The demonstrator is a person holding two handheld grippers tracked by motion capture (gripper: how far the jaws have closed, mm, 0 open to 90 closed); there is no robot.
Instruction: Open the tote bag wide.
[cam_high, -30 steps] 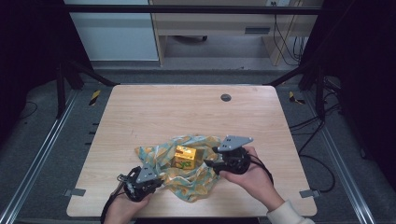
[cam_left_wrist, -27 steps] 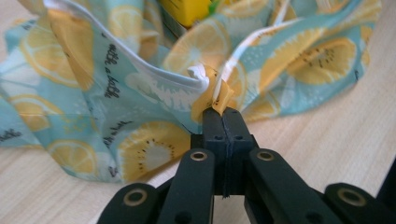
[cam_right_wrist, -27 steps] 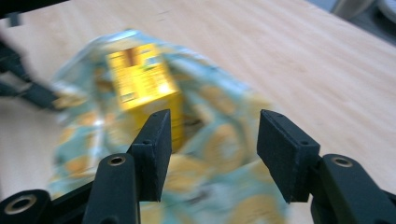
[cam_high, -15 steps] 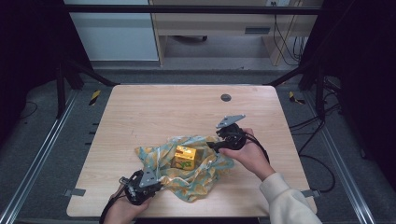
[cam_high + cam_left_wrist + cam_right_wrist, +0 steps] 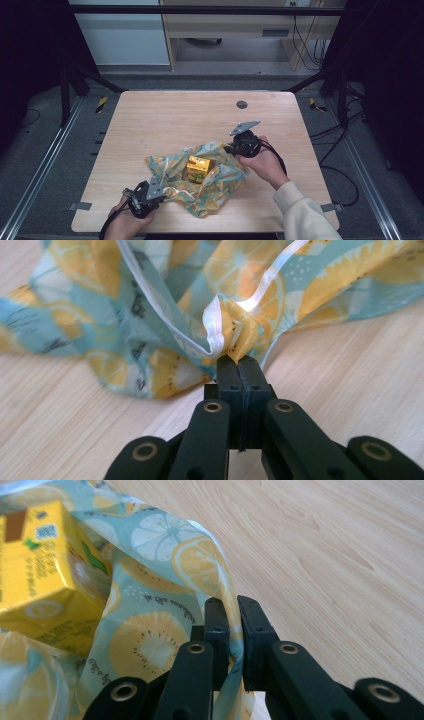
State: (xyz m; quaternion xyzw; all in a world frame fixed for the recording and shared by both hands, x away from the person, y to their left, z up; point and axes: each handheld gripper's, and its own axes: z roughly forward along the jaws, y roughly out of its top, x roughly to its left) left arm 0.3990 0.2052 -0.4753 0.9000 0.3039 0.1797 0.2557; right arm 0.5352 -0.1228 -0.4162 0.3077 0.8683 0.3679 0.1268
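High view: the cloth (image 5: 200, 180) lies rumpled at the table's (image 5: 165, 115) near edge, the yellow box (image 5: 198, 166) on its middle; the left gripper (image 5: 145, 192) takes the near-left corner, the right gripper (image 5: 235, 148) the far-right edge.

Left gripper view: jaws clamped on a bunched corner (a firm bite).

Right gripper view: jaws have just been closing, cloth edge pinched between them. Best lift both corners evenly, so the box stays centred.

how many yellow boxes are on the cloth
1: a yellow box sits on the middle of the lemon-print cloth, between the two grippers. Folds of the cloth could hide something small.
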